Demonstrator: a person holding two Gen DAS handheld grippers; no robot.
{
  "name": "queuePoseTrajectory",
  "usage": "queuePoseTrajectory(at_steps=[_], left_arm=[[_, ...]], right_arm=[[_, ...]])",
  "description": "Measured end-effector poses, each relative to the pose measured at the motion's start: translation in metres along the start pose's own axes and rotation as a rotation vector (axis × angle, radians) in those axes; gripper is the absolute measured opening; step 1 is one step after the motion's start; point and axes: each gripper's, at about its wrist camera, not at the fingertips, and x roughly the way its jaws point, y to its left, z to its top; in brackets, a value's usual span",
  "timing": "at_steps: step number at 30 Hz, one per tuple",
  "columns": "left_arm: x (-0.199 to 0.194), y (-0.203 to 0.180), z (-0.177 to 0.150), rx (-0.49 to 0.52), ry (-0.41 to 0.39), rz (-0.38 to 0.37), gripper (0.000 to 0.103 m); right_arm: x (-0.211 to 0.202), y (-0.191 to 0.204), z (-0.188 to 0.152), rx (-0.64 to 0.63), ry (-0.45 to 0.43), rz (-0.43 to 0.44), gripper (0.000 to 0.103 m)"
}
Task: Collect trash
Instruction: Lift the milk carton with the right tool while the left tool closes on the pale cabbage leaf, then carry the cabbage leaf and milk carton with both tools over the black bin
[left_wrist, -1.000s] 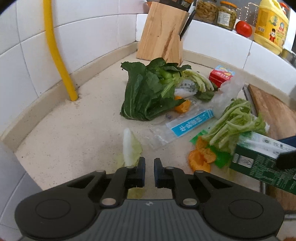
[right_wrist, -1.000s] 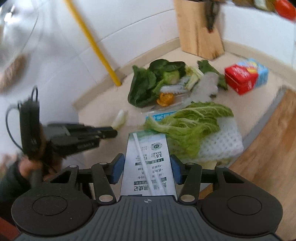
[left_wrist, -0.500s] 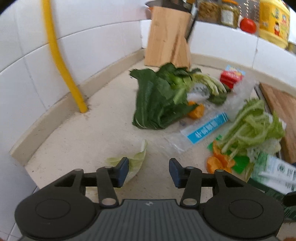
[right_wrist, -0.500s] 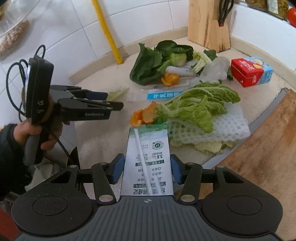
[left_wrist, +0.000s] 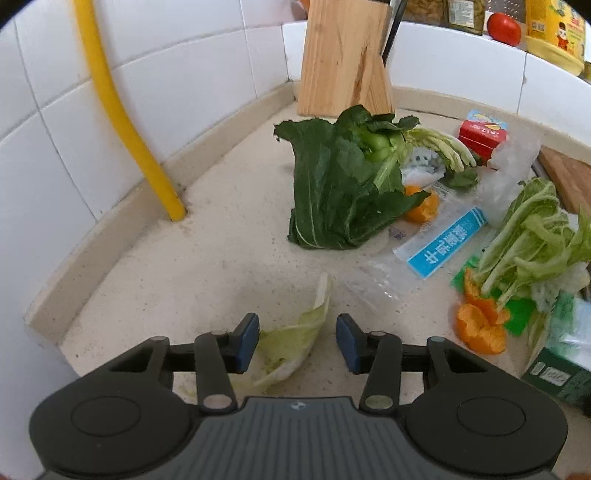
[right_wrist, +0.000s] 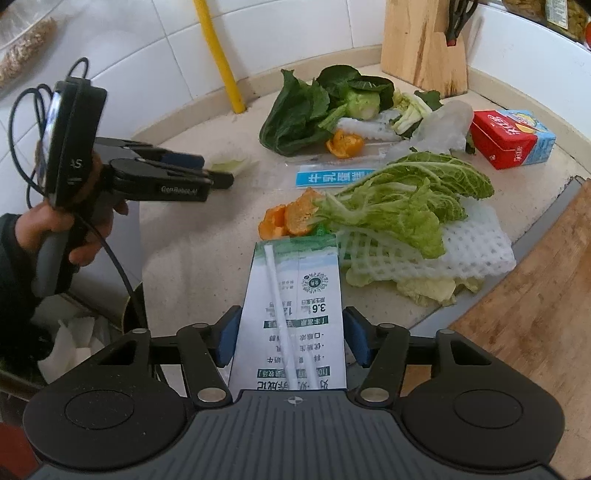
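Speckled beige worktop (left_wrist: 221, 236) in a tiled corner, strewn with kitchen waste. Left tool (left_wrist: 295, 341): jaws part-open and closing, a pale cabbage leaf scrap (left_wrist: 295, 336) lying on the worktop between them, the left pad at its edge, no grip evident; in the right wrist view the same tool (right_wrist: 218, 177) is carried by a hand (right_wrist: 74, 229) at the worktop's near-left edge. Right tool (right_wrist: 290, 341): jaws wide and easing apart, a white-and-green milk carton (right_wrist: 295, 291) with a straw on its face between the pads, a thin gap visible on the right side; whether the pads press on it cannot be told. Beyond the carton: orange peel pieces (right_wrist: 288, 219), a light green cabbage bunch (right_wrist: 402, 195) on white foam netting (right_wrist: 476, 247), a clear wrapper with a blue label (right_wrist: 328, 177). Farther back: dark leafy greens (left_wrist: 343, 184), another orange peel (right_wrist: 343, 144), a red juice box (right_wrist: 513, 138), a wooden knife block (left_wrist: 343, 55) against the wall. Yellow pipe (left_wrist: 122, 114) rises at the left wall. Wooden cutting board (right_wrist: 535, 314) at the right. Bin with white liner (right_wrist: 74, 339) below the worktop's left edge.
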Motion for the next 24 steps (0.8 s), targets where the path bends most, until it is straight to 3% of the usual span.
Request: queuePoseTrajectory(at_steps=[3, 6, 14, 24], left_arm=[[-0.003, 0.002, 0.0, -0.035, 0.034, -0.029, 0.013], [-0.011, 0.002, -0.004, -0.054, 0.052, -0.033, 0.005], [-0.038, 0.012, -0.013, -0.16, 0.035, -0.126, 0.003], [-0.072, 0.008, -0.018, -0.208, -0.043, -0.179, 0.003]], right_arm=[[-0.003, -0.002, 0.001, 0.033, -0.005, 0.0, 0.062], [-0.01, -0.007, 0.0, 0.086, -0.015, 0.02, 0.06], [-0.025, -0.006, -0.004, 0.168, -0.072, 0.048, 0.06], [-0.033, 0.005, 0.002, 0.196, -0.152, 0.057, 0.06]])
